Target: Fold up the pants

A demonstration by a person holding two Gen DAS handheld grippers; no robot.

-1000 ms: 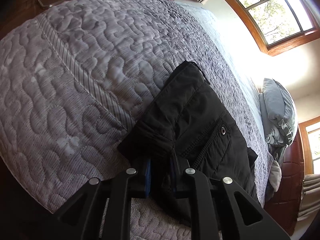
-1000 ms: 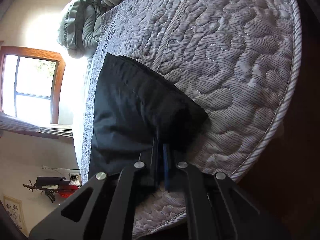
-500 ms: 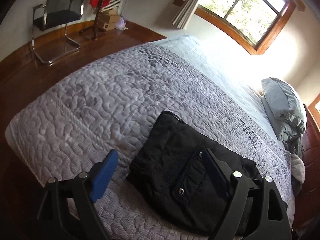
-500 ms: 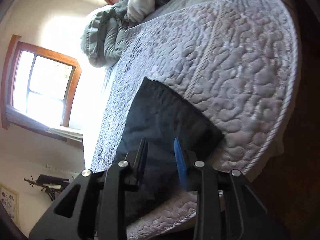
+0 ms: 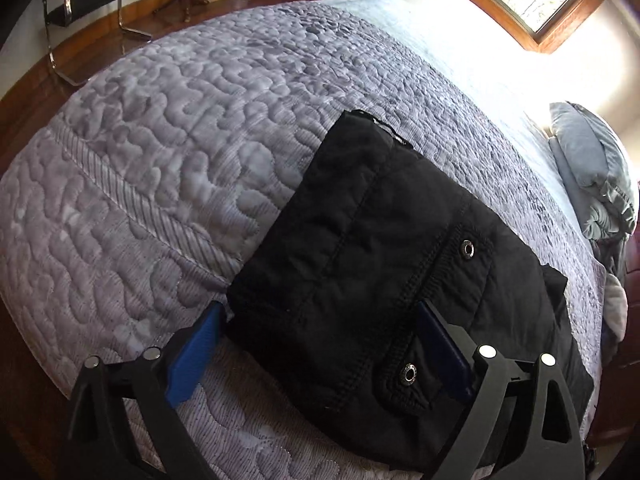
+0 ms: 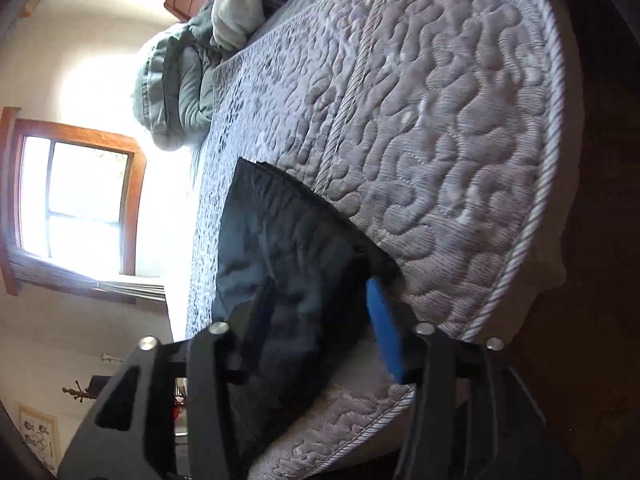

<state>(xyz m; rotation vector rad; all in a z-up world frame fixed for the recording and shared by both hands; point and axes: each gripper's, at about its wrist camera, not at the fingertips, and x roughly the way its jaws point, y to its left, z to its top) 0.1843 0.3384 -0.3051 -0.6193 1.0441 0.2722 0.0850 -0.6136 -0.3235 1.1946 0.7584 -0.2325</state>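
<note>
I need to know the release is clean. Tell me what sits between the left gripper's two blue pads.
In the left wrist view, the left gripper stands open; between its pads lies the near corner of the folded black pants, unpinched, resting on the quilted bedspread.

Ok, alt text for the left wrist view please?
Folded black pants lie on a grey quilted bed. The left gripper stands wide open over their near edge, gripping nothing. A pillow is far right.

bed (image 5: 168,184): grey quilt | on it: folded black pants (image 5: 384,264) | pillows (image 5: 592,168)
</note>
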